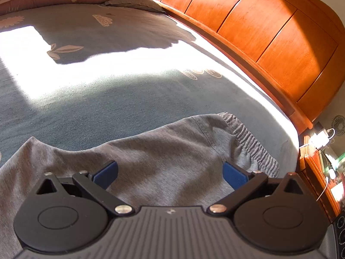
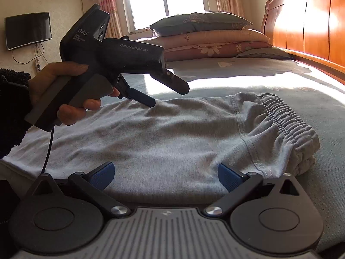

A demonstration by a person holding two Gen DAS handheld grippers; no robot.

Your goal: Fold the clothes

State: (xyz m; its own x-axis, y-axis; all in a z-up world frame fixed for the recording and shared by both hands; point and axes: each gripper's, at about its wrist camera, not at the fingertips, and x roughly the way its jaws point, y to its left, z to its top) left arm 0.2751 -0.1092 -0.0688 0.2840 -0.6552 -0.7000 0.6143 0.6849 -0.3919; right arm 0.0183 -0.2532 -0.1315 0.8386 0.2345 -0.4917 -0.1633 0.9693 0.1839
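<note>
A pair of grey trousers [image 2: 172, 133] is laid across the bed [image 2: 323, 108], already doubled lengthwise as far as can be judged, with the elastic waistband [image 2: 289, 120] bunched at the right end and the leg part running off to the left.

The chief risk is judged to be a one-layer grasp: the soft knit is stacked, and if only the top layer is caught, the lower one would be left behind and the fold dragged askew. A second risk lies in the bunched waistband, whose bulk could be pushed into a lump instead of folding flat. Uneven lifting by the two sides could also skew the edges.

The jaws of the right gripper [image 2: 166, 176] are spread wide and nothing is pinched; the near edge of the trousers lies directly ahead of and between them, close to the blue pads, though contact cannot be told. The left gripper [image 2: 163, 96], seen held in a hand [image 2: 64, 90] from the right wrist view, hovers over the far edge of the cloth. In its own view its jaws are likewise spread with grey fabric below and between them, and nothing is gripped.
</note>
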